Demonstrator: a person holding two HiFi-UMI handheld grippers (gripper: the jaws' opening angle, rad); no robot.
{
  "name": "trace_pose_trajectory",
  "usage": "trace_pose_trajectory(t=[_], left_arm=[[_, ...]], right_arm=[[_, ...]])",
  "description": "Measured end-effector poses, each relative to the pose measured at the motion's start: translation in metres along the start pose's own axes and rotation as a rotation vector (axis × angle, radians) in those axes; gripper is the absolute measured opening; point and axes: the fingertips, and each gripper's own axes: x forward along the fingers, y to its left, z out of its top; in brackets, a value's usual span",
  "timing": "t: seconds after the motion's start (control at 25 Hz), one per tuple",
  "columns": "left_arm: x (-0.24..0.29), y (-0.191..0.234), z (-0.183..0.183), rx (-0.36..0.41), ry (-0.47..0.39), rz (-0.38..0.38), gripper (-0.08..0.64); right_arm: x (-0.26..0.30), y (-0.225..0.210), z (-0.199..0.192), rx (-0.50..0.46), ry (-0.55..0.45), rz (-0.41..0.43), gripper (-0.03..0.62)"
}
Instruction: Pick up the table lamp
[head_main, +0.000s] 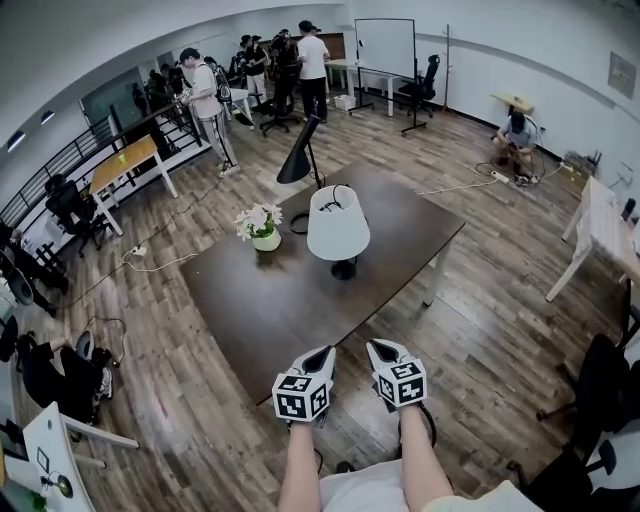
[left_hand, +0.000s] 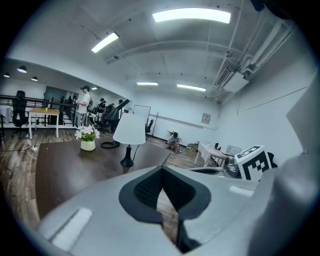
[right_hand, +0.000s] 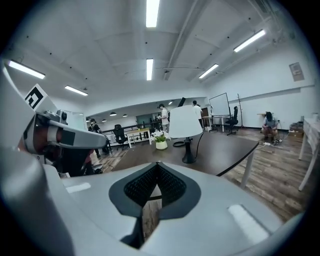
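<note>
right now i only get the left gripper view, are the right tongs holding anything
Observer: no. In the right gripper view, the right gripper has its tongs shut tip to tip, with nothing between them.
Operator: ok, where are we relative to the table
Observer: the head view shows both grippers short of the near edge of the table. They are held close to the person's body, with the left gripper beside the right.
Operator: anything in the way of the lamp
Observer: from above, nothing stands on the table between its near edge and the table lamp. The flower pot sits off to the lamp's left, apart from it.
</note>
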Motion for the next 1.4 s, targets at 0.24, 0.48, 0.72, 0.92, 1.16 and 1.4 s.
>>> trace_pose_trajectory(t=[0.24,0.48,0.72,0.92,1.16,1.4], left_arm=[[0.027,-0.003,0.014,0.021,0.010,0.045,0.000],[0.065,-0.002,0.024,0.039,0.009,0.125,0.000],[0.106,-0.006,0.044,0.030,-0.023,0.201,0.000],[0.126,-0.016,0.068,-0.015,-0.095,0.255,0.000],[0.143,-0.034,0.052,-0.040,-0.048,0.271,0.000],[0.144,-0.024,0.053,-0.066,-0.053,0.290,0.000]], right_arm=[[0.020,-0.031,0.008,0.013,0.044,0.071,0.026],[0.044,-0.062,0.015,-0.002,0.073,0.153,0.026],[0.066,-0.105,0.043,-0.041,0.066,0.240,0.026],[0.069,-0.136,0.057,-0.083,0.045,0.277,0.026],[0.064,-0.154,0.049,0.001,0.007,0.335,0.026],[0.064,-0.153,0.045,0.167,-0.040,0.416,0.026]])
